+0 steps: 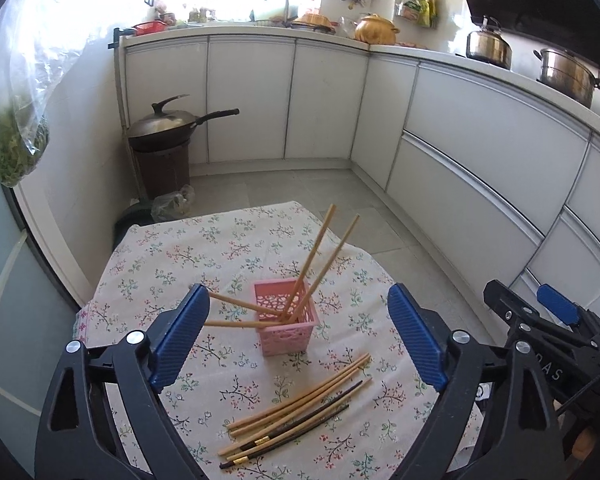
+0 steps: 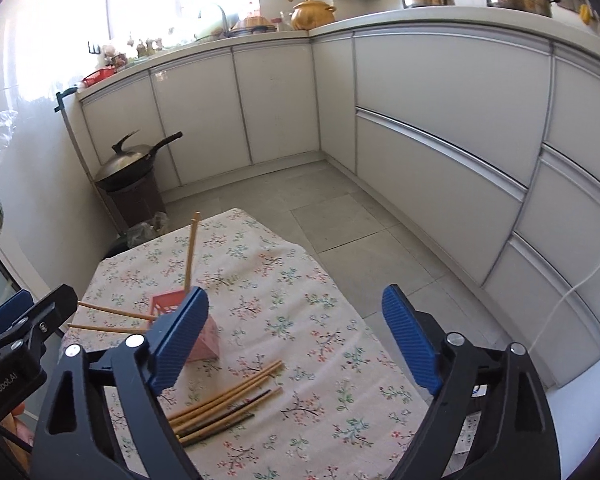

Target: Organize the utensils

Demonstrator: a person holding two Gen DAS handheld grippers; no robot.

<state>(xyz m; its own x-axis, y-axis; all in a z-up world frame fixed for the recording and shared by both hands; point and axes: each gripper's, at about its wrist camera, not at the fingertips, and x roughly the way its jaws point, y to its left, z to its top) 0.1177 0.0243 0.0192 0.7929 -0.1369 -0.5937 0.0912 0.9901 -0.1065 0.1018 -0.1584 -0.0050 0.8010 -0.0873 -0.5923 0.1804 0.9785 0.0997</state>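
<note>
1. Left wrist: left gripper [image 1: 298, 336] spread wide, empty; right gripper [image 2: 296, 338] likewise.
2. 4 chopsticks lean in basket [image 1: 287, 322]; loose chopsticks [image 1: 296, 406] lie just before it.
3. Risk: snagging a leaning stick could tip it.

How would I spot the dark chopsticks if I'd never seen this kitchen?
Find the small table with the floral cloth in the middle of the floor. In front of the pink basket lies a loose bundle of chopsticks. The dark chopsticks lie among them: nearly black with gold bands near one end, while their neighbours are pale wood.
</note>
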